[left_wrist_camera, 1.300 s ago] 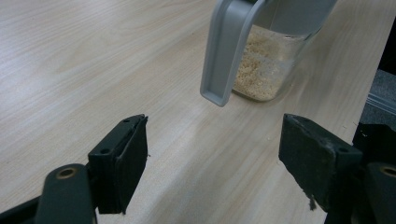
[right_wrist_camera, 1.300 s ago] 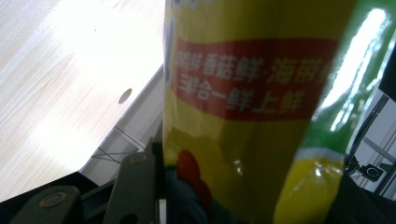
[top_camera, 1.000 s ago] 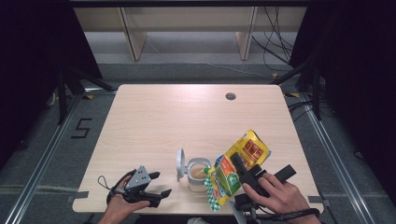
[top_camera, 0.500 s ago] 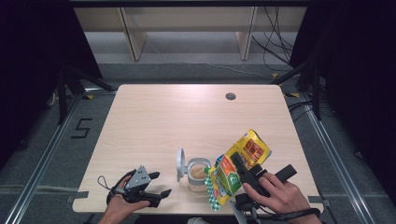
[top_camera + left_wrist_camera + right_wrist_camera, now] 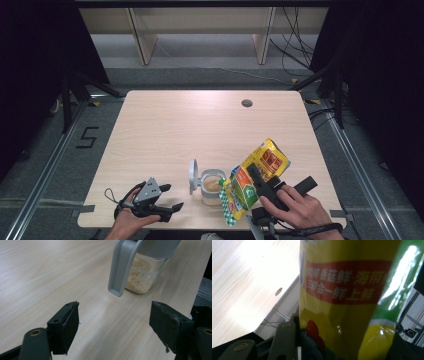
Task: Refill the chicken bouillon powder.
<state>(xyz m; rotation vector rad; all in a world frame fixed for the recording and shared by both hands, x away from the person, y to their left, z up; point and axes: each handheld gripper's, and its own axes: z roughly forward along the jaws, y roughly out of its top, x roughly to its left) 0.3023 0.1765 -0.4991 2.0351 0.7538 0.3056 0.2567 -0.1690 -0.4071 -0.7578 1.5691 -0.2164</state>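
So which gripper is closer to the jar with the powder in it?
Right. The right gripper holds a yellow bag tipped right beside the jar. The left gripper sits open on the table, farther off.

yellow-green pouch (image 5: pixel 255 180) (red band), grey-lidded jar (image 5: pixel 212 186), pale wood table (image 5: pixel 200 130).

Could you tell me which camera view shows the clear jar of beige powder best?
The high view: the jar stands whole on the table, lid flipped open, beside the tilted yellow bag. The left gripper view gives a close look at its lower wall, powder and hanging lid, with the top cut off.
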